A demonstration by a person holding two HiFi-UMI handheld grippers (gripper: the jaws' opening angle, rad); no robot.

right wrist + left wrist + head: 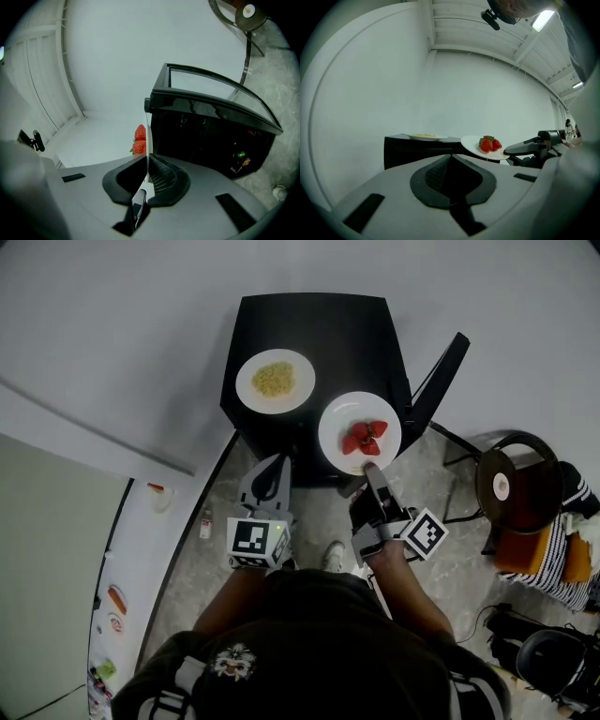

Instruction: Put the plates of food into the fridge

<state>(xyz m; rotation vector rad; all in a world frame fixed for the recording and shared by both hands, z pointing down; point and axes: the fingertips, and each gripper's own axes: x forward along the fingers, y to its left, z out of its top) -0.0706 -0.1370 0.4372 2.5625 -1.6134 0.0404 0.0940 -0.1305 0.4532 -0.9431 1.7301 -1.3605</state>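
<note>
A white plate of strawberries (359,432) hangs past the front right corner of the black table (347,329). My right gripper (372,466) is shut on its near rim. The right gripper view shows that plate edge-on (147,136) between the jaws, with the strawberries (139,139) on its left side. A second white plate with yellow food (275,381) rests on the table top, and shows as the yellow-food plate (423,136) in the left gripper view. My left gripper (274,463) is shut and empty, low in front of the table's near edge.
A black chair (439,381) stands right of the table. A round dark stool (516,479) and striped cloth (551,570) are further right. At the left, a white strip (131,559) carries a small bottle (205,524) and other small items.
</note>
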